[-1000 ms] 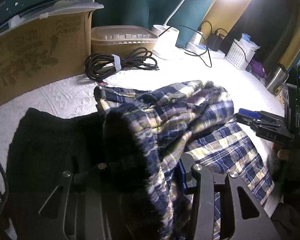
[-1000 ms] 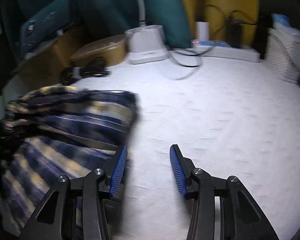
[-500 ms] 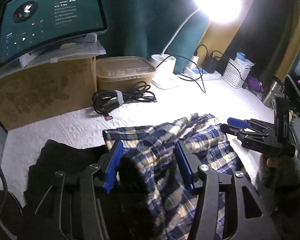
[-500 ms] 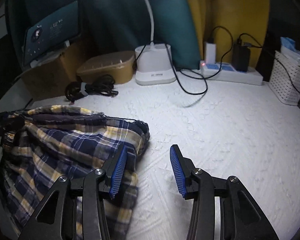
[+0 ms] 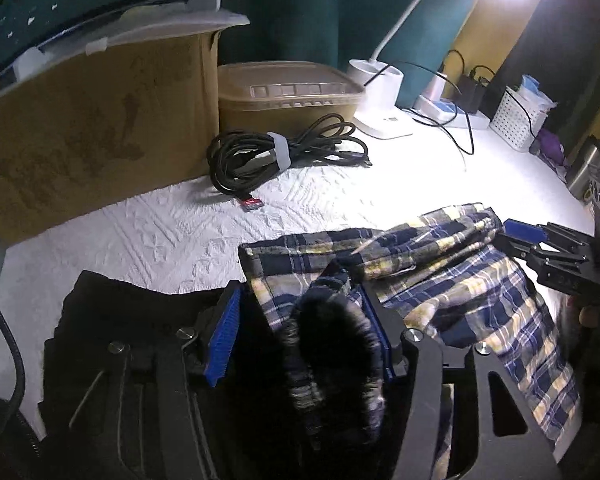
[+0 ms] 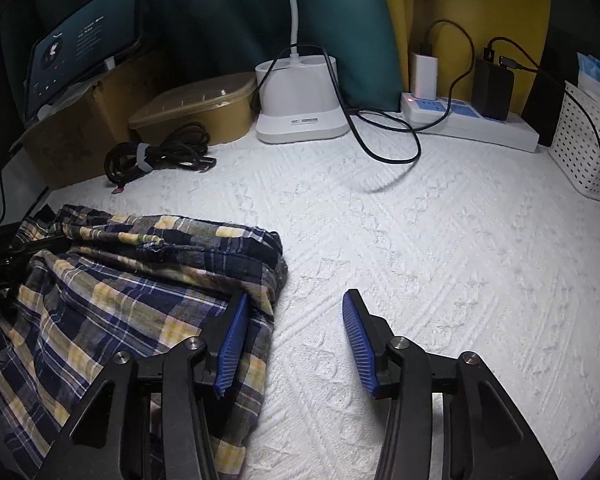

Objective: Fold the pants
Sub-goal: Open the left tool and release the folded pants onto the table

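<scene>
The blue, yellow and white plaid pants lie bunched on the white textured table cover. My left gripper straddles a dark raised fold of them. Its jaws are opening: the fold leans on the right pad, and the left pad stands off it. In the right wrist view the pants fill the lower left. My right gripper is open and widening slightly, with only bare cover between the jaws. Its left finger is over the pants' right edge. The right gripper also shows at the pants' far right.
A black garment lies left of the pants. Along the back stand a cardboard box under a screen, a lidded container, a coiled cable, a lamp base, a power strip and a white basket.
The left jaws have spread apart and the lifted fold of the pants has sunk lower. The pants have settled on the table, and the right gripper's left finger now overlaps their edge.
</scene>
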The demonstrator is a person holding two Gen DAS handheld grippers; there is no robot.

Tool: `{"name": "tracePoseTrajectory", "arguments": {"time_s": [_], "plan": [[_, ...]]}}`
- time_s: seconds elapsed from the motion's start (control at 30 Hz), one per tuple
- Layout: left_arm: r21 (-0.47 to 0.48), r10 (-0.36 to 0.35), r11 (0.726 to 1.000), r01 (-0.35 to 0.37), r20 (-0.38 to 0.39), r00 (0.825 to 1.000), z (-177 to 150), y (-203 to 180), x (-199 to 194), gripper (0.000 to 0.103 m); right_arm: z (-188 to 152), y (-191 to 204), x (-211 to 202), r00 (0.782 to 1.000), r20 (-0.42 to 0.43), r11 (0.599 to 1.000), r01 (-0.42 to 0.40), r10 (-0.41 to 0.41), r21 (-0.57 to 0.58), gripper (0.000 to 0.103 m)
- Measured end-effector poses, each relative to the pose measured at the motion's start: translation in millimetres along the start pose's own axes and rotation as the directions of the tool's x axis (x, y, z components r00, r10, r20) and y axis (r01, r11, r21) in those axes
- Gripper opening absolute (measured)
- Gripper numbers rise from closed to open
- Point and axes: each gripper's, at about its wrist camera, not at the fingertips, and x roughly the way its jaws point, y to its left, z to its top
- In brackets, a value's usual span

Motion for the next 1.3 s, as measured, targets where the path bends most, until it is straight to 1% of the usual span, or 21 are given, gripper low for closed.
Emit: {"name": "tracePoseTrajectory", "arguments": {"time_s": [0.17, 0.27, 0.37, 0.43, 0.57, 0.77, 0.8, 0.93, 1.07, 1.17, 1.3], "plan": [[-0.033, -0.012, 0.999, 0.013, 0.027, 1.000, 1, 2, -15, 0.058, 0, 3, -10, 0.999, 0.012, 0.999, 0.031, -0.031, 0.006, 0.049], [-0.028, -0.015, 0.999, 0.017, 0.088, 0.996, -3, -2, -40, 0.058, -2, 6, -23, 0.999, 0.030, 0.999, 0.035, -0.036, 0.014, 0.050], [-0.017, -0.020, 1.000, 0.022, 0.122, 0.992, -10, -6, -58, 0.058, -7, 10, -36, 0.999, 0.038, 1.000, 0.027, -0.027, 0.008, 0.050], [-0.017, -0.035, 0.999, 0.037, 0.120, 0.992, -14, -8, -60, 0.058, -11, 15, -41, 0.999, 0.038, 1.000, 0.022, -0.022, 0.001, 0.052], [-0.013, -0.052, 0.998, 0.053, 0.070, 0.996, -33, -12, -51, 0.058, -23, 23, -41, 1.000, 0.023, 1.000, 0.021, -0.021, -0.010, 0.052], [-0.022, -0.049, 0.999, 0.049, 0.004, 0.999, -51, -11, -35, 0.059, -38, 27, -35, 0.999, -0.004, 0.999, 0.039, -0.039, -0.027, 0.052], [-0.021, -0.046, 0.999, 0.046, 0.003, 0.999, -52, -10, -33, 0.061, -39, 27, -34, 0.999, -0.006, 0.999, 0.044, -0.044, -0.030, 0.052], [-0.013, -0.038, 0.999, 0.038, 0.012, 0.999, -52, -9, -37, 0.062, -42, 21, -35, 0.997, -0.007, 0.997, 0.070, -0.071, -0.020, 0.052], [0.038, 0.013, 0.999, -0.015, 0.051, 0.999, -52, -23, -51, 0.062, -46, 18, -46, 0.997, 0.004, 0.997, 0.073, -0.073, -0.005, 0.052], [0.061, -0.008, 0.998, 0.003, 0.082, 0.997, -55, -35, -66, 0.062, -51, 22, -56, 0.998, 0.012, 0.998, 0.064, -0.063, -0.019, 0.052], [0.054, -0.012, 0.998, 0.007, 0.082, 0.997, -62, -41, -73, 0.062, -58, 31, -65, 0.999, 0.017, 0.998, 0.045, -0.045, -0.041, 0.052]]}}
